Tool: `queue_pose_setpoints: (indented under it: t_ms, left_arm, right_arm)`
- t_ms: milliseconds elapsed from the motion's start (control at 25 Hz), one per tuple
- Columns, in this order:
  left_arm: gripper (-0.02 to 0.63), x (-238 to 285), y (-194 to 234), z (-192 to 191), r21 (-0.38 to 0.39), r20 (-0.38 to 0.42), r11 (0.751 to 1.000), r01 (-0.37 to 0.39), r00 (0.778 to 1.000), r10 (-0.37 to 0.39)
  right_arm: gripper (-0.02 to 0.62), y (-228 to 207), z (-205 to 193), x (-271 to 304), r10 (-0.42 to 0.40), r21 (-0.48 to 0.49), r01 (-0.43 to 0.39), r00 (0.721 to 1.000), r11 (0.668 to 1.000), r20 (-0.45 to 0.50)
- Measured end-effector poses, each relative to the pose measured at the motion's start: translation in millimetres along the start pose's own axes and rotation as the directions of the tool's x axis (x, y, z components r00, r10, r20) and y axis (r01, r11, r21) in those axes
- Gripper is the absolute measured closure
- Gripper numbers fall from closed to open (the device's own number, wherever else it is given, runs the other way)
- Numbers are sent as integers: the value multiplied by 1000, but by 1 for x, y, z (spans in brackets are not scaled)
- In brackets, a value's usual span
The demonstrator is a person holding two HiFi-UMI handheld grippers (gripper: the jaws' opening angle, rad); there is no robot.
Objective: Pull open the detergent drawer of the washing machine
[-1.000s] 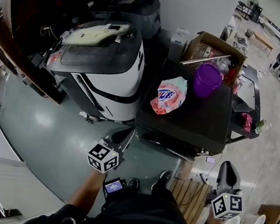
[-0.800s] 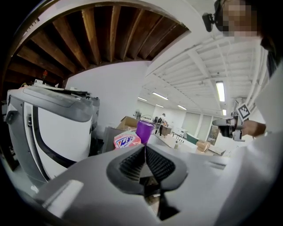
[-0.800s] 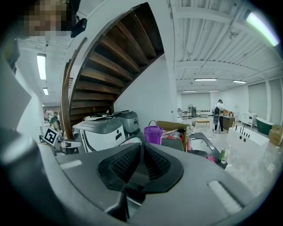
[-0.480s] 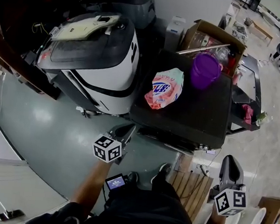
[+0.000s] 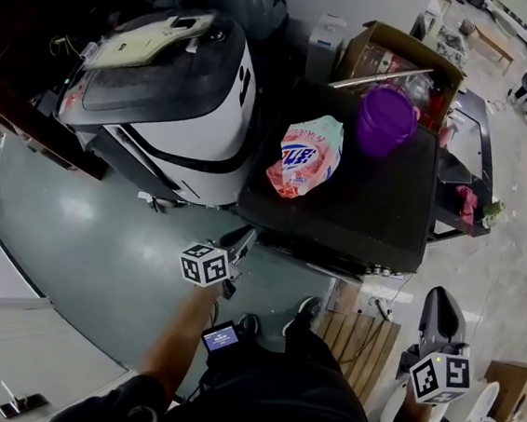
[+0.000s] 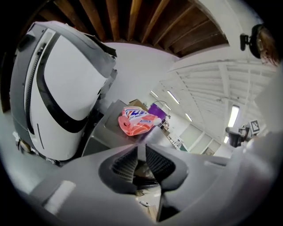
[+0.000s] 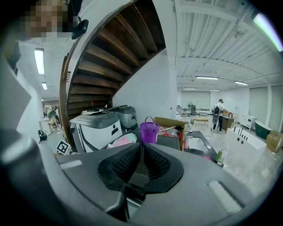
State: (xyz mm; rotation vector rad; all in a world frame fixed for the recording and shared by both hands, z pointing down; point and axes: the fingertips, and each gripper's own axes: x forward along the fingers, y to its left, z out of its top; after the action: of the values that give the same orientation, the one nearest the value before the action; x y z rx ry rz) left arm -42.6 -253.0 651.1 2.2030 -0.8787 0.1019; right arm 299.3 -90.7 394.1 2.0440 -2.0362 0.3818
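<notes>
The washing machine [image 5: 356, 220] is the dark, black-topped box in the middle of the head view. Its front faces me, and I cannot make out the detergent drawer. On its top lie a pink detergent bag [image 5: 302, 158] and a purple bucket [image 5: 390, 120]. My left gripper [image 5: 245, 238] hangs just off the machine's front left corner, shut and empty. In the left gripper view my left gripper [image 6: 141, 145] looks up at the bag [image 6: 137, 120] from below the top's level. My right gripper [image 5: 442, 313] is low at the right, apart from the machine, shut on nothing [image 7: 141, 145].
A white and grey appliance [image 5: 172, 102] stands close on the left of the washing machine. An open cardboard box [image 5: 392, 55] sits behind it. A wooden pallet [image 5: 356, 356] lies on the floor by my feet. White fixtures [image 5: 476, 415] stand at the lower right.
My left gripper has sunk toward the machine's front left corner and rolled. The right gripper has shifted only a little. Both stay shut.
</notes>
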Motion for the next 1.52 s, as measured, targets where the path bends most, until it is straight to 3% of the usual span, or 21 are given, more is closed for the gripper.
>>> queue_pose_setpoints:
  t_ms: [160, 280, 480, 880, 1200, 1400, 1520]
  left_arm:
    - [500, 14, 10, -11, -78, 7, 997, 25, 1000, -24]
    - [430, 24, 17, -19, -104, -5, 994, 28, 1000, -29]
    - [371, 40, 23, -38, -148, -31, 988, 51, 998, -57]
    - [209, 67, 29, -65, -261, -19, 958, 123, 991, -132]
    - [169, 82, 44, -76, -398, 87, 901, 172, 985, -150]
    - [156, 82, 55, -83, -435, 157, 874, 215, 974, -162]
    - [156, 85, 55, -80, -441, 217, 855, 273, 957, -194]
  right_arm:
    - [586, -2, -3, 5, 1, -1, -1, 1000, 1000, -14]
    - [586, -2, -5, 9, 3, -2, -3, 1000, 1000, -28]
    - [586, -7, -9, 13, 3, -4, -4, 999, 1000, -48]
    - [586, -16, -17, 21, 1, -11, -1, 997, 1000, -74]
    - [586, -20, -24, 26, 5, -16, -7, 995, 1000, -102]
    - [586, -23, -28, 30, 3, -19, -5, 992, 1000, -125]
    - [586, -25, -33, 31, 7, -24, -10, 990, 1000, -141]
